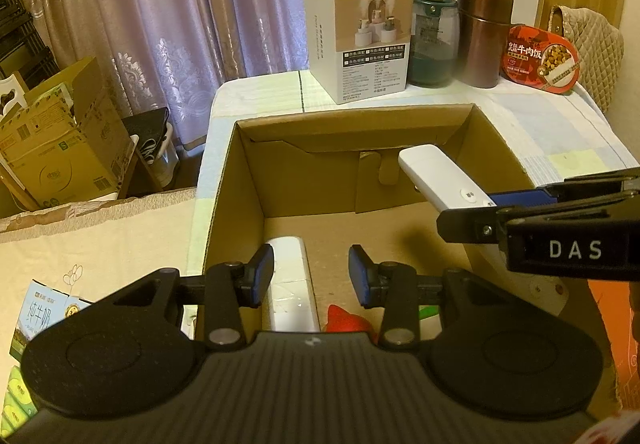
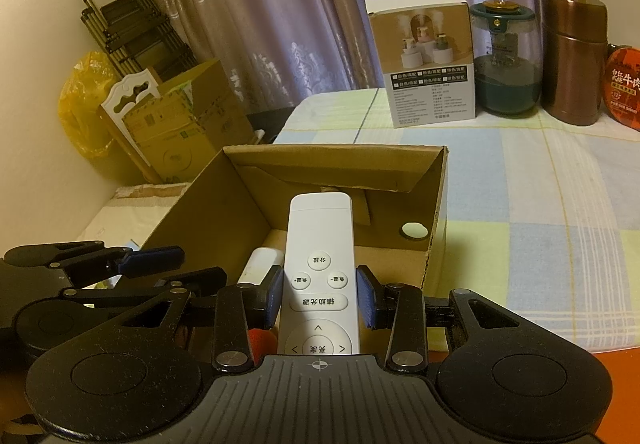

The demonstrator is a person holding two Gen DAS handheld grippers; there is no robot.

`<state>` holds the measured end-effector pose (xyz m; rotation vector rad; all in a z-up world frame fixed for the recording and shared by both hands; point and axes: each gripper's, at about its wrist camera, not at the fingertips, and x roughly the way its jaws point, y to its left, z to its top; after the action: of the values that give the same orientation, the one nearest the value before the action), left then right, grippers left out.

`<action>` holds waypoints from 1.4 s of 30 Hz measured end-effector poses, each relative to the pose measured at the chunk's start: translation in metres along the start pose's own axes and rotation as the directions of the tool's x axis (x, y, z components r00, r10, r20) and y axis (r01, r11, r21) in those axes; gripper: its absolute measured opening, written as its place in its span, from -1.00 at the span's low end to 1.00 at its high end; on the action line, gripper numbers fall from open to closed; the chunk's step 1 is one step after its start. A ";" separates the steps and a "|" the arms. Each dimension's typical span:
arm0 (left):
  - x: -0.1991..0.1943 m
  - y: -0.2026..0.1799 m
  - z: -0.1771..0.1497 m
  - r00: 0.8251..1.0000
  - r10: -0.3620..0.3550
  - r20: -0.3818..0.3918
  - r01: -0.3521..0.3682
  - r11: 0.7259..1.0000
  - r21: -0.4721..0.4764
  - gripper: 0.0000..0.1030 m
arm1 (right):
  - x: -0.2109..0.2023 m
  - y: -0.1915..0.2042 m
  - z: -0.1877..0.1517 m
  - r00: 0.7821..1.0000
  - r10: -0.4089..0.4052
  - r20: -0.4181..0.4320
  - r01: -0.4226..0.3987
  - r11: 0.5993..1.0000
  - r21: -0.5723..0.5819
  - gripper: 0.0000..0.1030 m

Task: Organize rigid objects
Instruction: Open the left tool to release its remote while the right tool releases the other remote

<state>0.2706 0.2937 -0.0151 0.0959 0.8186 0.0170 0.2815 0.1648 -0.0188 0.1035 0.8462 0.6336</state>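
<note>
1 slim white plastic remote (image 2: 318, 284) is clamped in the right gripper (image 2: 322, 296) above the open brown cardboard box (image 1: 400, 119) at frame centre (not yet released). The left gripper (image 1: 311, 274) hangs empty, jaws apart, over another white remote-like bar (image 1: 290, 280) already inside.

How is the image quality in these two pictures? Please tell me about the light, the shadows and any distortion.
Left wrist view: dim, warm yellowish light; fisheye bending curves the cardboard box edges, corners are vignetted, and the left gripper casts a soft shadow on the box floor. Right wrist view: same warm cast; the white remote held by the right gripper is sharp with readable buttons, while the curtain looks slightly soft.
</note>
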 end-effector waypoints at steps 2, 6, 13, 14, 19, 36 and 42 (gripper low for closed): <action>0.000 0.000 0.000 1.000 -0.001 0.000 0.001 1.000 -0.001 -0.31 | 0.000 0.000 0.000 1.000 -0.001 0.000 0.001 1.000 -0.001 -0.31; 0.000 0.000 0.000 1.000 0.000 0.000 0.000 1.000 -0.001 -0.31 | 0.001 0.001 0.000 1.000 -0.003 -0.003 0.003 1.000 0.000 -0.31; 0.000 0.000 0.001 1.000 0.000 0.001 0.000 1.000 0.000 -0.31 | 0.002 0.001 0.000 1.000 -0.003 -0.004 0.003 1.000 0.000 -0.31; 0.000 0.000 0.001 1.000 -0.001 0.001 0.001 1.000 0.000 -0.31 | 0.002 0.001 0.000 1.000 -0.003 -0.004 0.003 1.000 0.000 -0.31; -0.001 0.000 0.001 1.000 -0.002 0.001 0.002 1.000 -0.001 -0.31 | 0.003 0.001 0.001 1.000 -0.005 -0.004 0.005 1.000 -0.001 -0.31; -0.003 0.004 0.003 1.000 -0.003 0.003 0.003 1.000 -0.006 -0.31 | 0.007 0.001 0.002 1.000 -0.006 0.008 0.006 1.000 0.003 -0.31; -0.003 0.004 0.003 1.000 -0.003 0.005 0.003 1.000 -0.006 -0.31 | 0.005 0.000 0.001 1.000 -0.001 0.010 0.001 1.000 0.011 -0.31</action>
<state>0.2707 0.2975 -0.0102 0.0889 0.8140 0.0168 0.2845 0.1681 -0.0210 0.1160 0.8401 0.6270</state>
